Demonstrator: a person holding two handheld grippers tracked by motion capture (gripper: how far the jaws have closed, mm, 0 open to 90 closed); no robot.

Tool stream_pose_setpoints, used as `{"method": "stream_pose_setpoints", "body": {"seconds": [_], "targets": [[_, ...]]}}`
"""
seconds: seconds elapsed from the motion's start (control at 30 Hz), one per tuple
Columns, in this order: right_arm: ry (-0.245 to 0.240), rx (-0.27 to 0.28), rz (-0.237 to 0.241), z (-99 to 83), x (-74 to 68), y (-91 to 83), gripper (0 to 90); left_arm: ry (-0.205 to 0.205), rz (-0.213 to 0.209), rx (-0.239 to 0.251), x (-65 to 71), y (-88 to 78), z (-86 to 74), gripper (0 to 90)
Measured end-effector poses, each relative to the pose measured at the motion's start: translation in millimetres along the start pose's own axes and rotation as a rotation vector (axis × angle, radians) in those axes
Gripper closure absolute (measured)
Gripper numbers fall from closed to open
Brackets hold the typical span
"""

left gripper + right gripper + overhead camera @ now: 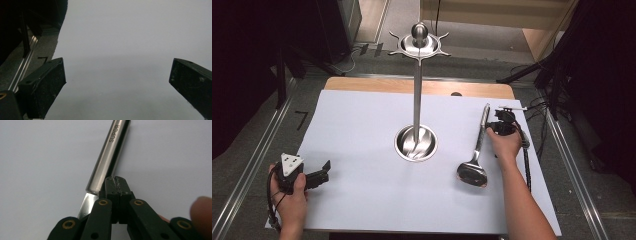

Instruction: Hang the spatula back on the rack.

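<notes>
Covering most of the table (362, 84), a white sheet (362, 190) carries every item, and a strip of bare wood shows along its far edge. Near the sheet's middle stands the steel utensil stand (416, 95): a round dish-shaped base, a slim upright pole, and at the top a disc with short hook arms and a ball finial. To the right of the base, and apart from it, lies the steel ladle (478, 150), flat on the sheet, its bowl toward the person and its handle running away toward the far right; in the right gripper view the handle bears the lettering SUPOR. The right gripper (502, 126), held in the person's right hand (506, 145), sits just beside the far part of that handle. Its jaws are pressed fully together with nothing between them, their tips lying against the handle's side rather than around it. The left gripper (319, 176), held in the left hand (289, 200) near the sheet's left edge, is well apart from the ladle; its jaws are spread wide over bare sheet.
</notes>
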State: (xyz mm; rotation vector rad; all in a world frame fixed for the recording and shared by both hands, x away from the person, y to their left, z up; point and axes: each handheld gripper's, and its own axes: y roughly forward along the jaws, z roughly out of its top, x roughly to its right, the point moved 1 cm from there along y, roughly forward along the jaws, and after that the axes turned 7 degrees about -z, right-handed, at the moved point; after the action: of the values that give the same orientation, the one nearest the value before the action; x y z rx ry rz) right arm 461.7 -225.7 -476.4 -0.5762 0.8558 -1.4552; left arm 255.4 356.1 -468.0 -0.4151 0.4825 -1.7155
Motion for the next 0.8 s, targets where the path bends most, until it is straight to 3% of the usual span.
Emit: {"method": "stream_pose_setpoints", "body": {"seconds": [0.3, 0.8], "targets": [[-0.017, 0.006, 0.027, -2.8, -8.6, 3.2, 90.0, 0.000, 0.002, -0.002, 0.1, 0.0, 0.1, 1.3], [-0.085, 0.015, 0.084, -10.1, -27.1, 2.7, 90.0, -0.005, 0.006, -0.002, 0.1, 0.6, 0.2, 1.3]]}}
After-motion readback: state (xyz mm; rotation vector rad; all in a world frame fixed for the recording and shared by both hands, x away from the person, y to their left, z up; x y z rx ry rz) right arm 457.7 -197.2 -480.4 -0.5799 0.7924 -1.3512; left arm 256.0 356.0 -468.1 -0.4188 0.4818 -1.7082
